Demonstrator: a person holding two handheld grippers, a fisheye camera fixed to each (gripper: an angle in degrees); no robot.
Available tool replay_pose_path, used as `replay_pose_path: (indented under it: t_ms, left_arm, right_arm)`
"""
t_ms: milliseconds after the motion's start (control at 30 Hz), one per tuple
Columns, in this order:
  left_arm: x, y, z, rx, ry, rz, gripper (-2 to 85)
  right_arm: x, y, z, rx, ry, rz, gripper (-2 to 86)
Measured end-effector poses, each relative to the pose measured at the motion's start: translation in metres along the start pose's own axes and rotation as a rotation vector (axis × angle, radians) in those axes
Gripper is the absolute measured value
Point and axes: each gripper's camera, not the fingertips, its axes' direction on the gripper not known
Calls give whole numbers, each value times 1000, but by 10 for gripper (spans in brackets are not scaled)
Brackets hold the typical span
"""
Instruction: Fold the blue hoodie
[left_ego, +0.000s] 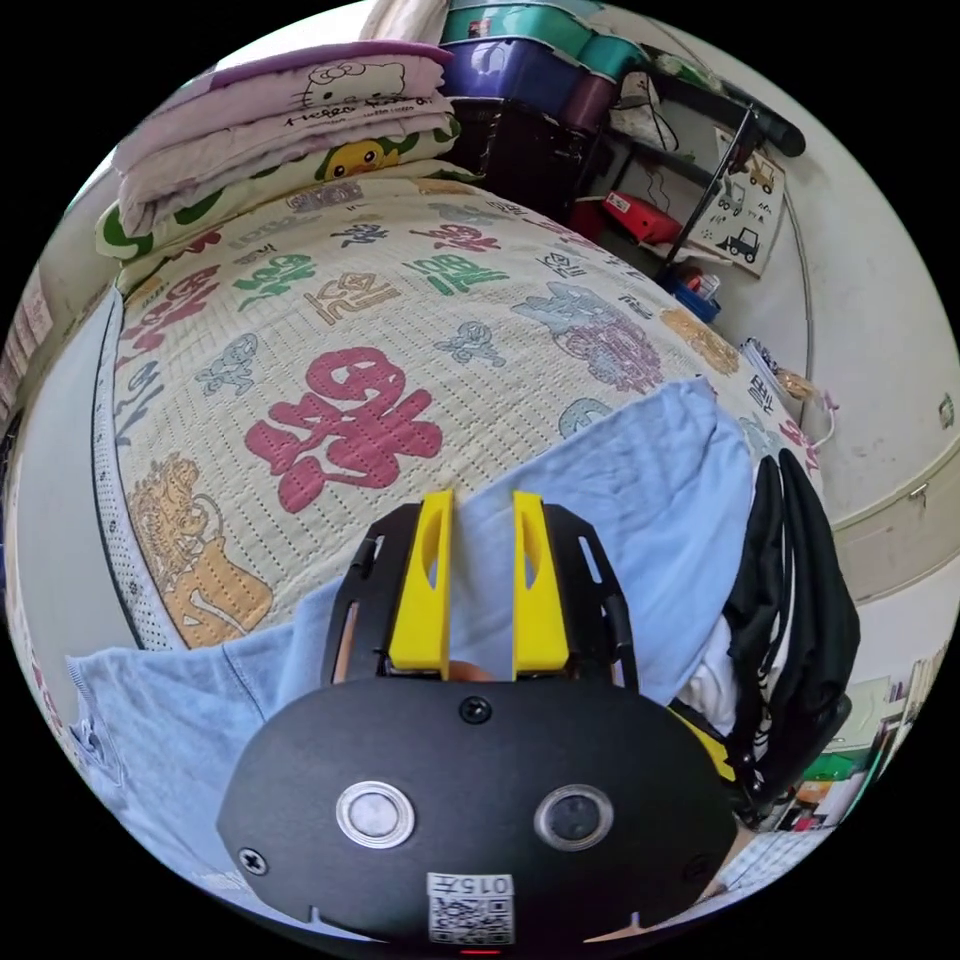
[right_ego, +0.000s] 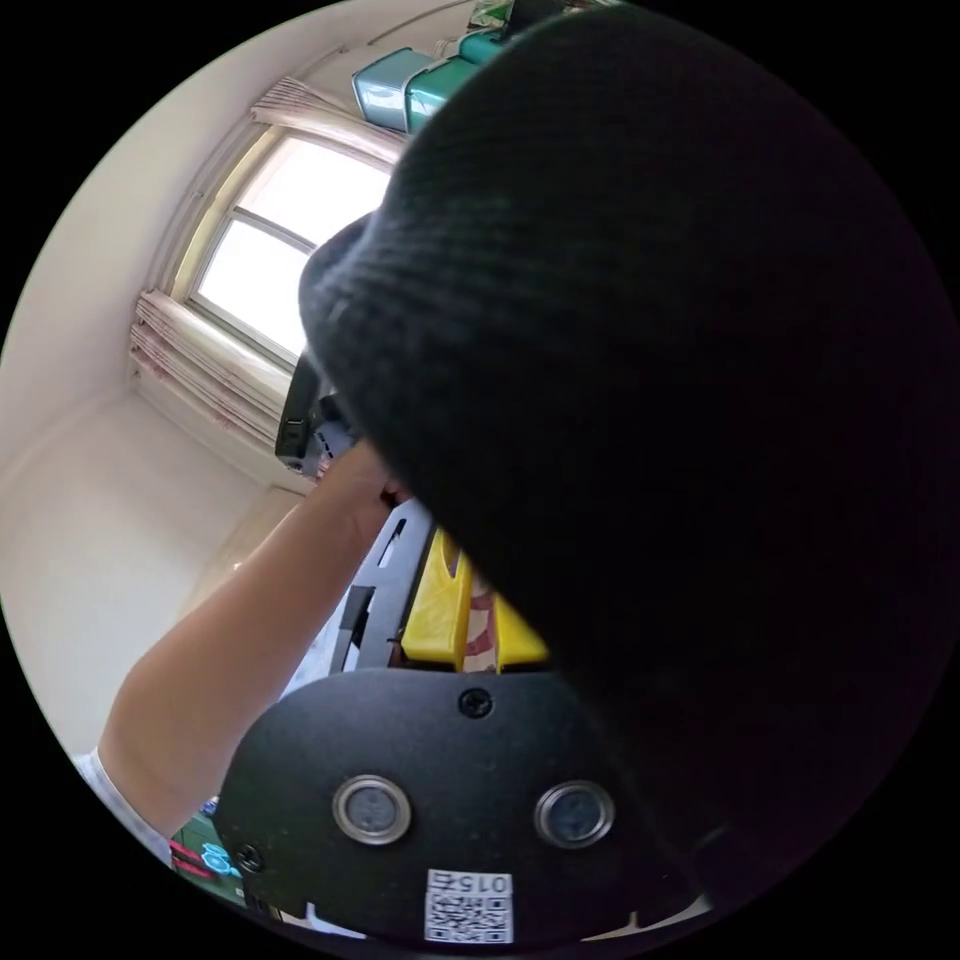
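Patterned bedspread (left_ego: 330, 330) under blue hoodie (left_ego: 640, 480), left gripper (left_ego: 482, 500) above.

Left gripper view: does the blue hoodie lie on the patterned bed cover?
Yes, the blue hoodie lies spread over the near edge of the patterned bed cover.

A: Hoodie (left_ego: 640, 480) pale blue, plain. Quilt (left_ego: 300, 330) cream w/ red, green, orange & grey-blue characters.
B: Left gripper (left_ego: 480, 520) black body, yellow jaws. Black garment (left_ego: 800, 600) by the hoodie.
A: Right gripper (right_ego: 470, 610) same black & yellow; knit (right_ego: 650, 400) on it black, ribbed.
B: Bedding pile (left_ego: 290, 110) pink-white, cartoon prints.
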Motion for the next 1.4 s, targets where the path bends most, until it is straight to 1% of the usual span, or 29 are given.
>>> replay_pose_path:
  t_ms: [33, 100, 167, 200, 300, 367, 433, 467, 533, 567, 633, 667, 733, 767, 833, 900, 933, 967, 1000, 1033, 1067, 1100, 1133, 1167, 1200, 1233, 1267, 1300, 1400]
  left_arm:
    - [5, -3, -1, -12, -20, 19, 68]
    - [9, -8, -4, -27, 12, 52, 37]
    - [8, -8, -16, 18, 15, 48, 23]
    - [6, -5, -31, 85, 31, 35, 17]
    - [-6, 6, -76, 196, 87, 22, 11]
    - [-13, 19, -108, 244, 72, 52, 10]
    - [-30, 47, -151, 294, 51, 75, 9]
    - [-36, 56, -160, 302, 47, 73, 9]
    - [-65, 97, -193, 321, 52, 39, 8]
    - [-73, 109, -200, 325, 55, 32, 8]
    - [-100, 160, -219, 329, 41, -5, 9]
    - [-107, 173, -221, 326, 36, -11, 9]
    - [-137, 215, -218, 268, 19, -80, 11]
    - [-144, 223, -215, 251, 20, -102, 12]
    - [-164, 241, -199, 159, 56, -127, 18]
    - [-165, 243, -193, 90, 64, -100, 27]
    - [-162, 239, -198, 80, 28, -83, 37]
    - [-160, 236, -204, 92, 1, -69, 43]
    - [-155, 229, -216, 127, -56, -45, 60]
    - [-151, 218, -227, 164, -101, -31, 82]
    - [-148, 211, -231, 183, -113, -22, 87]
    - [-142, 195, -234, 214, -113, 0, 97]
    - [-134, 176, -230, 229, -82, 29, 102]
    - [-129, 165, -225, 228, -61, 44, 105]
    - [-120, 143, -209, 213, -12, 70, 113]
    - [-112, 120, -187, 179, 19, 74, 126]
    - [-108, 109, -175, 160, 24, 68, 135]
    - [-100, 89, -150, 126, 30, 66, 146]
    - [-85, 54, -91, 51, 68, 41, 150]
  right_arm:
    - [-1, 2, -1, 1, -2, -2, -8]
    - [-1, 5, -2, 2, -2, -6, -7]
    - [-4, 9, -4, 7, 2, -21, -5]
    - [-9, 12, -7, 18, 12, -49, -3]
    - [-35, 24, -21, 81, 27, -209, 2]
    - [-51, 35, -25, 96, -9, -322, 4]
    - [-65, 48, -24, 54, -110, -450, 5]
    - [-68, 50, -24, 40, -145, -475, 5]
    - [-77, 62, -20, -31, -282, -590, 6]
    - [-79, 66, -19, -51, -309, -620, 7]
    - [-89, 80, -6, -175, -404, -752, 9]
    - [-92, 85, 0, -218, -418, -786, 10]
    - [-102, 109, 31, -425, -431, -903, 15]
    - [-104, 116, 40, -481, -423, -921, 17]
    - [-107, 136, 69, -634, -376, -974, 26]
    - [-104, 138, 71, -672, -401, -999, 36]
    - [-96, 132, 65, -683, -431, -1005, 37]
    - [-89, 126, 61, -675, -436, -991, 37]
    - [-72, 109, 56, -620, -414, -915, 38]
    - [-50, 87, 56, -529, -352, -777, 41]
    - [-37, 76, 56, -471, -320, -685, 44]
    - [-11, 61, 58, -352, -289, -512, 54]
    - [11, 57, 60, -212, -297, -388, 68]
    - [19, 59, 62, -141, -285, -340, 73]
    - [27, 64, 73, -60, -188, -295, 83]
    - [30, 67, 95, -66, -27, -259, 87]
    - [34, 66, 107, -97, 23, -227, 89]
    - [40, 64, 126, -167, 37, -192, 89]
    - [51, 71, 146, -164, 55, -183, 77]
